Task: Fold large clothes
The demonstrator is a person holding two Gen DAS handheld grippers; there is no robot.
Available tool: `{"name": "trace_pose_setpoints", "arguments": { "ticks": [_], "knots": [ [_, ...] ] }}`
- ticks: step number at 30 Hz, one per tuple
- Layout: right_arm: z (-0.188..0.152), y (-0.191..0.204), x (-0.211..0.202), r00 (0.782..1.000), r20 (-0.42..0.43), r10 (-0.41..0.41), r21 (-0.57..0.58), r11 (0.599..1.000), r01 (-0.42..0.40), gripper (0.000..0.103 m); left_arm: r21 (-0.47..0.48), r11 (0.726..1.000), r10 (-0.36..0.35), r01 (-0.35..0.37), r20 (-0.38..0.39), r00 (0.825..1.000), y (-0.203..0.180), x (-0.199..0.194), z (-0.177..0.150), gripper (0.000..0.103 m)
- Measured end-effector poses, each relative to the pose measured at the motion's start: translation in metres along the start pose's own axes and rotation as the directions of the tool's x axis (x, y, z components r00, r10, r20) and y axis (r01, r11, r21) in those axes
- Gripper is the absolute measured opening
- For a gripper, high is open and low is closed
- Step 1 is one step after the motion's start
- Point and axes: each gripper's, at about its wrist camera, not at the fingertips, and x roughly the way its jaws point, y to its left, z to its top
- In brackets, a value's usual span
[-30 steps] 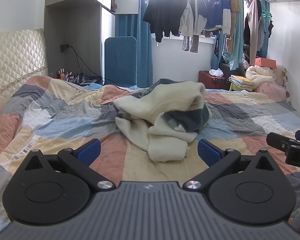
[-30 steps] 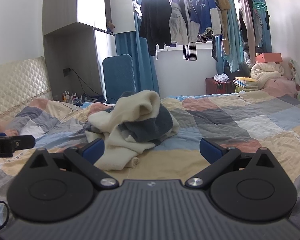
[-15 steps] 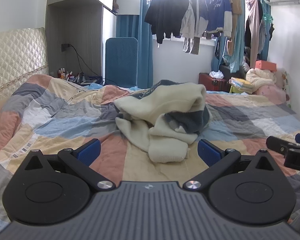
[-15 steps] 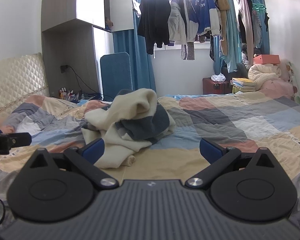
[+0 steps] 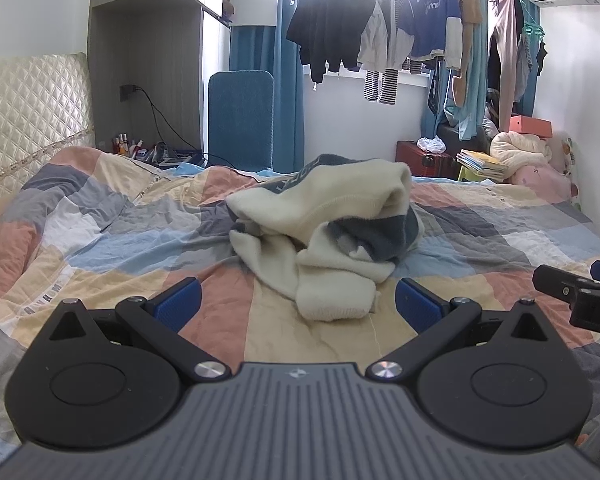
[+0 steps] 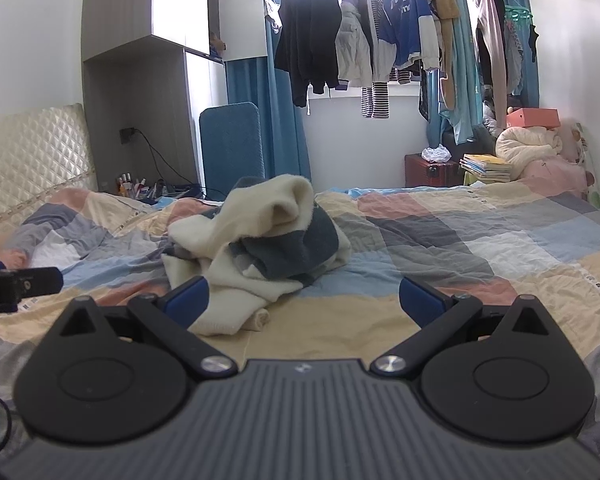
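Both views slightly lower than before | left gripper (image 5: pixel 295 304), right gripper (image 6: pixel 304 300): level, fingers wide, empty | sweater (image 5: pixel 332 216) crumpled

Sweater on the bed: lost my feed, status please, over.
Left tongs open, empty. Right tongs open, empty. Cream and grey sweater crumpled in a heap on the patchwork quilt, unfolded. Nothing in the way.

Both tools look alike. The left gripper (image 5: pixel 295 306) has a ribbed grey body with a small logo, two round black discs, black link arms on silver screws, and blue pads (image 5: pixel 175 304). The right gripper (image 6: pixel 304 300) matches it; white lettering marks its black side where the left camera catches it.
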Motion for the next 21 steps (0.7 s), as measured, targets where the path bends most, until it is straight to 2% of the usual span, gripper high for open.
{"name": "trace_pose_setpoints", "arguments": {
  "ticks": [13,21],
  "knots": [
    [0.002,-0.002,0.002,1.0,-0.008,-0.009,0.024,1.0,0.009,0.103,0.016,1.0,-0.003,0.003,-0.015,1.0,-0.002,0.012,0.002,0.103],
    [0.027,-0.004,0.015,1.0,-0.017,-0.014,0.061,0.998,0.015,0.103,0.026,1.0,0.0,0.001,-0.029,1.0,0.001,0.039,0.029,0.103]
  ]
}}
